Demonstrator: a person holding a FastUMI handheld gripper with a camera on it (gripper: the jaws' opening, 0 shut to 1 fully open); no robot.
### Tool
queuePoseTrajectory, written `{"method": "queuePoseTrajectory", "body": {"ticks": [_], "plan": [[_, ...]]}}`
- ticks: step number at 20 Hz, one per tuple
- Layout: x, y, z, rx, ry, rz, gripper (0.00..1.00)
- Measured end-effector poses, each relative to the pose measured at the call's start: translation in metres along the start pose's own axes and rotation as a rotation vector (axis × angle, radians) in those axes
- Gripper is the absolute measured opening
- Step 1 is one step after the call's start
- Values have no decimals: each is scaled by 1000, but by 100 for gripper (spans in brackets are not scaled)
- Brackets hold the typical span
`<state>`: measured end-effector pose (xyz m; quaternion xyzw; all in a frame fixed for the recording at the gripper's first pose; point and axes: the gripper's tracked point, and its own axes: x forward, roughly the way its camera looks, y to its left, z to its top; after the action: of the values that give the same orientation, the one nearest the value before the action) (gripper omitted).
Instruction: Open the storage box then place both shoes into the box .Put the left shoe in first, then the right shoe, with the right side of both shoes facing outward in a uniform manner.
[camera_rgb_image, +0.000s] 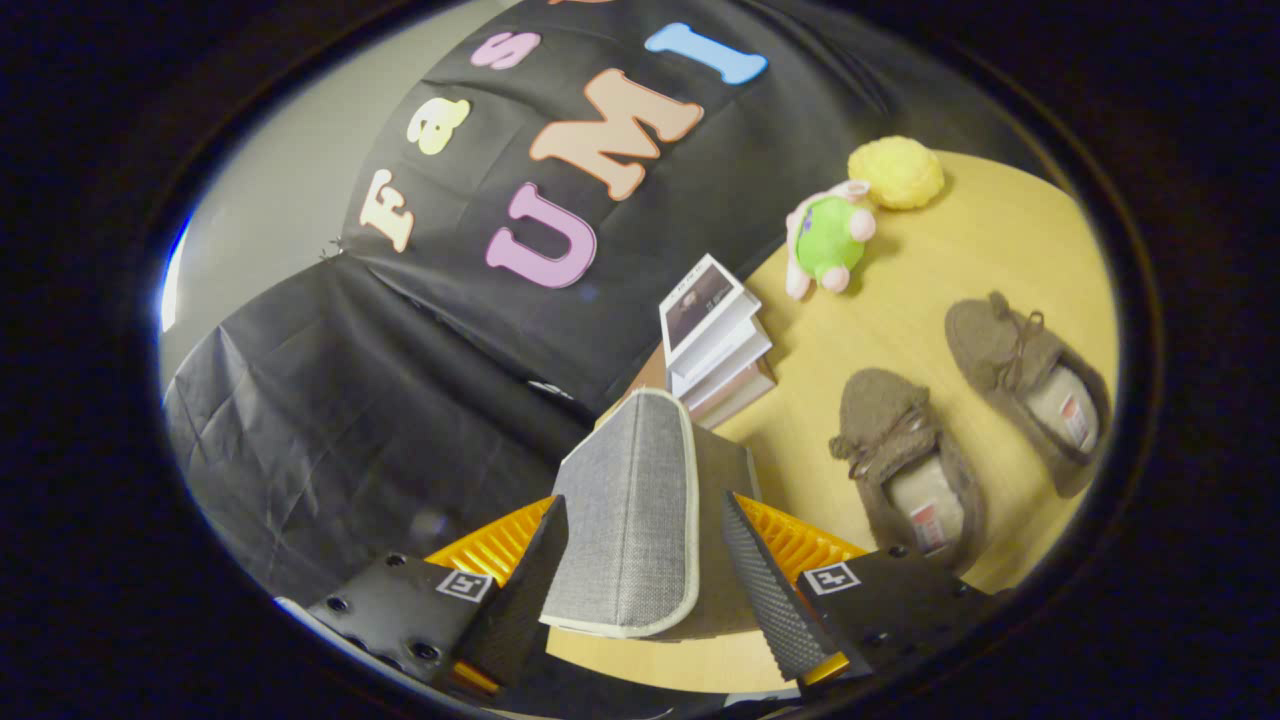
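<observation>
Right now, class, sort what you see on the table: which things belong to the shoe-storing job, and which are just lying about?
Job: grey box lid, between the gripper fingers; nearer shoe; farther shoe.

Lying about: stack of books; green plush toy; yellow ball.

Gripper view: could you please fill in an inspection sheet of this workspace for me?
Surface: light wooden table.
Job's things: grey fabric storage box lid raised between the fingers; two brown moccasin shoes lying beyond, apart from each other.
Clutter: stack of white books; green and pink plush toy; yellow fluffy ball.
Grippers: gripper with a finger on either side of the lid; contact unclear.
Cables: nothing seen.
Surroundings: black cloth wall.
</observation>
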<state>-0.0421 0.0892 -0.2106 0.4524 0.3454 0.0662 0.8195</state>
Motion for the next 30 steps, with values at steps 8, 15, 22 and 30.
{"method": "queuePoseTrajectory", "body": {"ticks": [8,15,22,30], "plan": [[21,-21,-36,296,150,55,97],[30,-27,-56,435,231,108,91],[32,-24,-60,472,278,145,72],[29,-6,-60,414,298,205,26]]}}
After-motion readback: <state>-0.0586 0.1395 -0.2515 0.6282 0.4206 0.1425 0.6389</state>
